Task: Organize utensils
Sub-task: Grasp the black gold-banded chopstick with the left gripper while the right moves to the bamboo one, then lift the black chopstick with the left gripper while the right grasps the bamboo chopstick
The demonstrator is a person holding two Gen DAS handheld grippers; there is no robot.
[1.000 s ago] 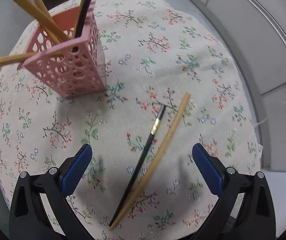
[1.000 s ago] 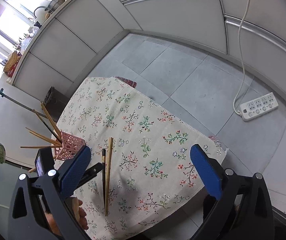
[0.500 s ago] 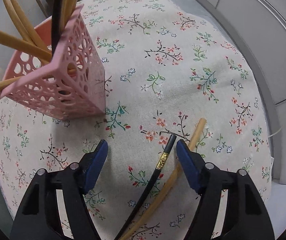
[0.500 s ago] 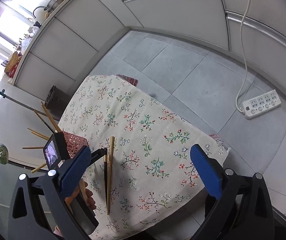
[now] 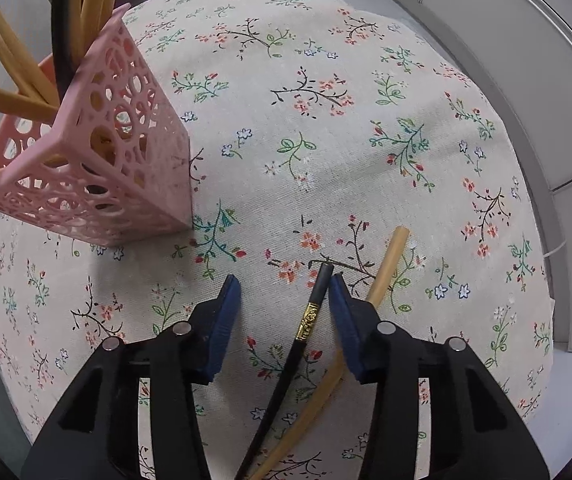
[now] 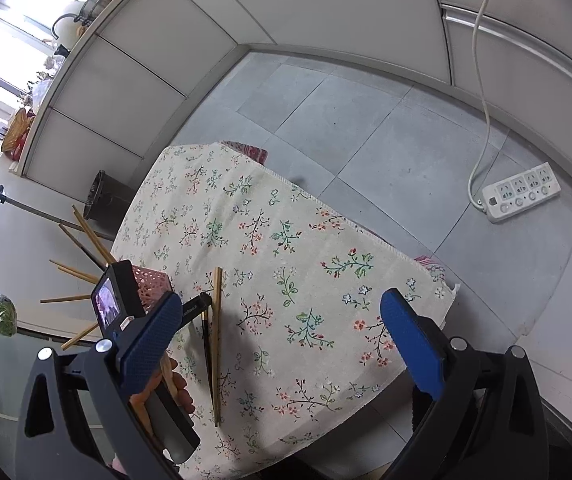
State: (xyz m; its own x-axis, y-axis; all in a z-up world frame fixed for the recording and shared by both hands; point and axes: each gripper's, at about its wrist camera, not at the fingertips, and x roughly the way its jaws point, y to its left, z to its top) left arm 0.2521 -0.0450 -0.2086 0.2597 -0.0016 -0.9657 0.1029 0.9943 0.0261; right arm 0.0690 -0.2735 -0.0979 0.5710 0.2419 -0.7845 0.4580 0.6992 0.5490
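On the floral tablecloth [image 5: 326, 140] a black chopstick [image 5: 306, 324] with a gold band lies beside a wooden chopstick [image 5: 386, 264]. My left gripper [image 5: 284, 280] points down over them and its jaws are closing. The black chopstick's upper end sits between the pads, against the right pad and apart from the left one. The wooden chopstick lies outside the right finger. A pink perforated holder [image 5: 118, 168] with several chopsticks [image 5: 10, 100] stands to the left. My right gripper [image 6: 280, 298] hangs open and empty high above the table, where both chopsticks [image 6: 217, 340] show.
The table is small, and its cloth edges drop off close on the far and right sides. On the tiled floor lie a white power strip [image 6: 520, 192] with its cable and a dark bin [image 6: 106, 200]. A hand [image 6: 174, 388] holds the left gripper.
My left gripper has come down closer to the cloth and its jaws have narrowed from wide apart to just around the black chopstick's end. The right gripper has stayed put.
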